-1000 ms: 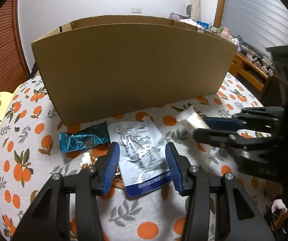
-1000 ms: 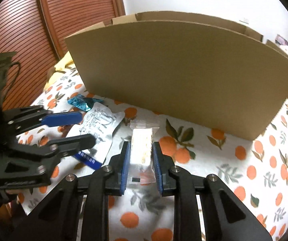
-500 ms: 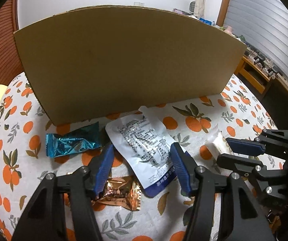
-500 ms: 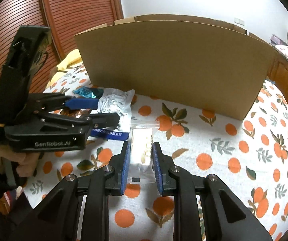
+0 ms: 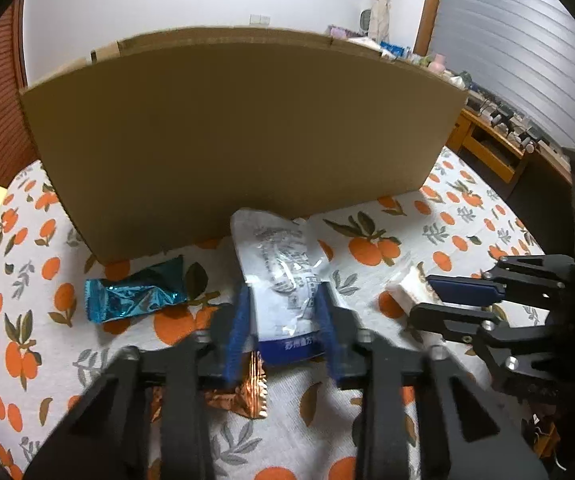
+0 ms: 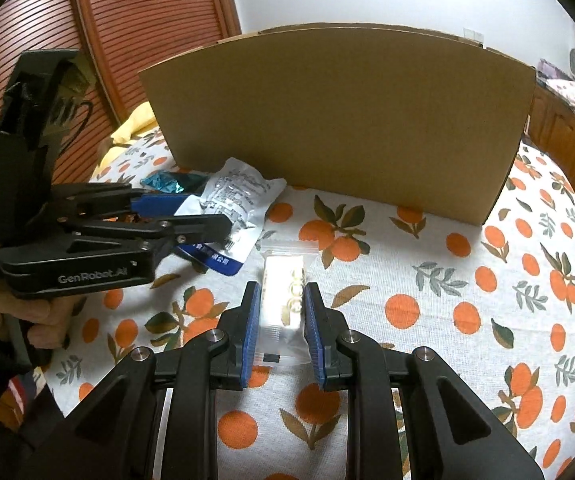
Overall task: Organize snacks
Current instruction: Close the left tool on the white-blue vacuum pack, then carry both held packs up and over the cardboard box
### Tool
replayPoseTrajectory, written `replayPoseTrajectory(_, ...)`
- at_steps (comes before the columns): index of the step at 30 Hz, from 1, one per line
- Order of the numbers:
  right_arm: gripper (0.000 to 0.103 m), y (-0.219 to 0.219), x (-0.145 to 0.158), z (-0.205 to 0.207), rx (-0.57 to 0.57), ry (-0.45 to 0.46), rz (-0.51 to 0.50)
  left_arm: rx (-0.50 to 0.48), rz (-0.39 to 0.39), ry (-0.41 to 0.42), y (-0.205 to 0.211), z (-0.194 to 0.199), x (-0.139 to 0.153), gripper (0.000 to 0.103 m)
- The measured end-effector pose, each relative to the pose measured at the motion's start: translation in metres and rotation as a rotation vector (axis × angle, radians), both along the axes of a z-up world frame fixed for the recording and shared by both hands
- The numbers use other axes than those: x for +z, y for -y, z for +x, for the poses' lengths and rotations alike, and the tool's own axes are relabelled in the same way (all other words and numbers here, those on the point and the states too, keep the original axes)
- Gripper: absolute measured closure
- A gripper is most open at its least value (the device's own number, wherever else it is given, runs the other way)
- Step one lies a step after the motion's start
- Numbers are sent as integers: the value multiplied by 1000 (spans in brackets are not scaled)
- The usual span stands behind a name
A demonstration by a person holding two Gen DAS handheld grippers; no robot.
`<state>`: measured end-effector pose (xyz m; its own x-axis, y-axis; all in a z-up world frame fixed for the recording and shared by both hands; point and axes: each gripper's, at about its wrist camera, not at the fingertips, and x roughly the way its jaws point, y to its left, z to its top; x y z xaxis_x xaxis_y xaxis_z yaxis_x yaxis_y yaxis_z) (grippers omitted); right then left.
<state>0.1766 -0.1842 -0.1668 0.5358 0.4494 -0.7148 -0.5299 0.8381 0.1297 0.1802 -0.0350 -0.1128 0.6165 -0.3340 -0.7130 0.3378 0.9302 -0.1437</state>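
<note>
Closed in on the white pouch (image 5: 283,276) since a second ago: left gripper (image 5: 283,320), jaws now pinching its lower end, just ahead of the cardboard box (image 5: 239,132). Right gripper (image 6: 281,320) clamped on the clear snack packet (image 6: 285,300). Best lifted straight, squeezed firmly against crinkly slippery film, clearing the box wall before dropping inside.

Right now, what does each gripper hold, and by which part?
Left gripper: white pouch, jaws near its blue bottom end. Right gripper: clear snack packet, by its long sides.
</note>
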Motion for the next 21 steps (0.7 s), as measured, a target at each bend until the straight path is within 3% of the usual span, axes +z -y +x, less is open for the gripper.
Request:
replayPoseTrajectory(13,82,1,-1,1,-8,-9,18,-20,-30,56,2,-24,23,102)
replayPoseTrajectory(21,83,2,-1,1,-4,-12,23,-24,-27,72,4,-31,28,103)
